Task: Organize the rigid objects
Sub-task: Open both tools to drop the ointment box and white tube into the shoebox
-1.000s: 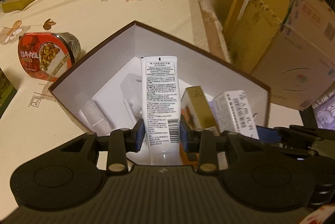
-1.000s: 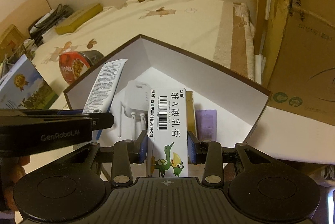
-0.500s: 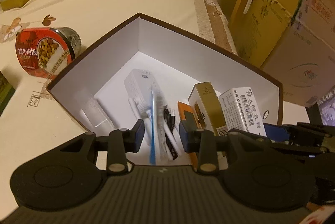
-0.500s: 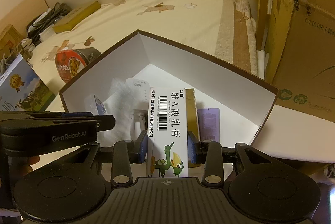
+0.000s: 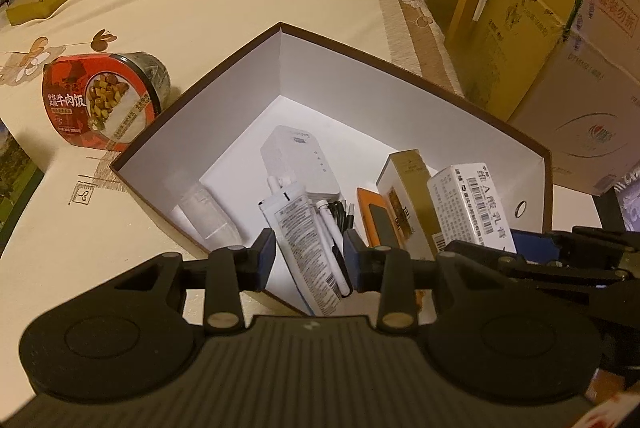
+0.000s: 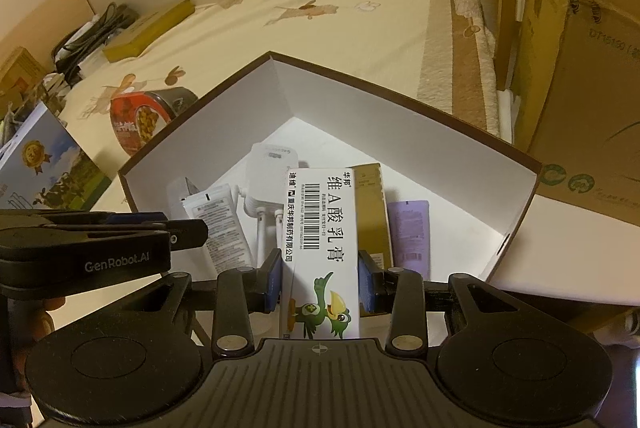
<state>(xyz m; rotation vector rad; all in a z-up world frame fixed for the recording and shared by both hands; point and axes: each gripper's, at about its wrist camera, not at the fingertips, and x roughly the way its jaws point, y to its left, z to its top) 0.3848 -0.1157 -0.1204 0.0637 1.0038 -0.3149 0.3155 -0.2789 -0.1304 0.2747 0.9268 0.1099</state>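
From my left camera, my left gripper (image 5: 309,260) hangs over the storage box (image 5: 224,96) with its jaws slightly apart and empty, the white tube (image 5: 304,240) lying loose inside the box below them. From my right camera, my right gripper (image 6: 319,279) clamps the white carton (image 6: 322,248) above the same box.

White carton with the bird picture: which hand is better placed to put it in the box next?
Right. The right gripper already clamps the carton above the open box. The left gripper hangs empty, its jaws open over the tube lying in the box.
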